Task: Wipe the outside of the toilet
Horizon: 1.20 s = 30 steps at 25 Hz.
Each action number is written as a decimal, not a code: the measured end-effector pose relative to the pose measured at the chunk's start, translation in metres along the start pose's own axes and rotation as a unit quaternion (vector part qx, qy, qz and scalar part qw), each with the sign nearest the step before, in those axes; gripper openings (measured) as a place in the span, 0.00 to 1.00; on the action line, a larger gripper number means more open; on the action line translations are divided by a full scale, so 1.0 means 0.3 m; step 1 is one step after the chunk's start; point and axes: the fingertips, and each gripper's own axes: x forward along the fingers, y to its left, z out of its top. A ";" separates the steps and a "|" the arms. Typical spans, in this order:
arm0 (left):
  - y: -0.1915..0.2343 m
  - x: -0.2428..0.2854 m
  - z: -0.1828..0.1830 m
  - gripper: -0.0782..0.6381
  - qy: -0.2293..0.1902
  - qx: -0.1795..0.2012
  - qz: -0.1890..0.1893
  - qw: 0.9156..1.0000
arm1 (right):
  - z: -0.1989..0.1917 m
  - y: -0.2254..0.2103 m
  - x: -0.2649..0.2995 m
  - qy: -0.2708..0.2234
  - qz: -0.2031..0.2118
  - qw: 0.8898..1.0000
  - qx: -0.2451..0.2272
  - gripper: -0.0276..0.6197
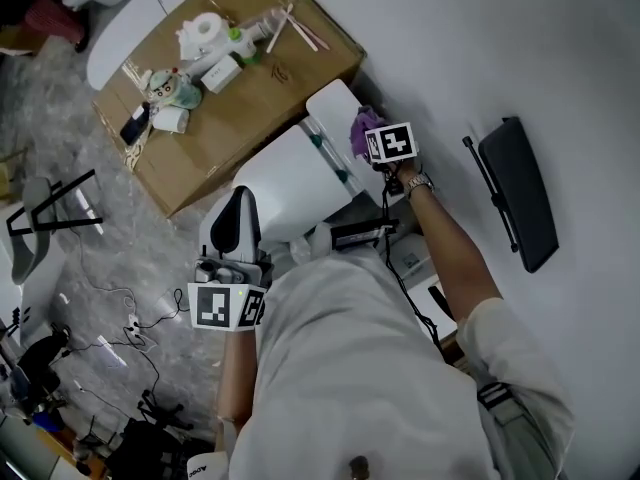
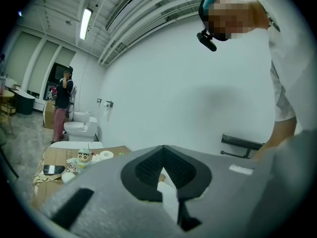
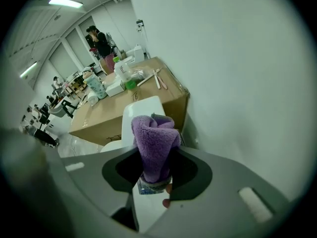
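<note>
Right tool (image 3: pixel 154 175) is clenched on a bunched purple cloth (image 3: pixel 154 138), which stands up between its jaws at the centre of the right gripper view; in the head view the cloth sits right of centre in the upper half of the frame, at the rear of the toilet (image 1: pixel 290 183), close by the white tank lid (image 1: pixel 335 103) and near the wall (image 1: pixel 480 48); contact between cloth and porcelain cannot be confirmed from any view. Left tool (image 2: pixel 166 180) has its jaws drawn nearly together with nothing gripped, only a pale sliver showing through the slit; it hangs at the lower left of the head view, beside the bowl, taking no part in the wiping. Assessment: work appears to be at the tank end; no streaks or damp patches show, so what is already wiped cannot be judged; bowl sides, front and base are presumed outstanding. A cardboard box (image 1: pixel 230 98) carrying small items stands at upper left, just beyond the toilet.
</note>
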 end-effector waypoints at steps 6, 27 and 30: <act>0.065 0.023 -0.002 0.12 0.005 -0.015 0.004 1.000 | 0.071 0.031 0.039 0.010 -0.005 1.000 -0.016 0.26; 0.275 0.048 -0.012 0.12 0.014 -0.039 0.023 0.999 | 0.299 0.129 0.245 0.028 -0.003 0.999 -0.027 0.27; 0.268 0.064 -0.019 0.12 0.018 -0.041 0.011 0.999 | 0.306 0.137 0.236 0.016 0.003 1.000 -0.018 0.27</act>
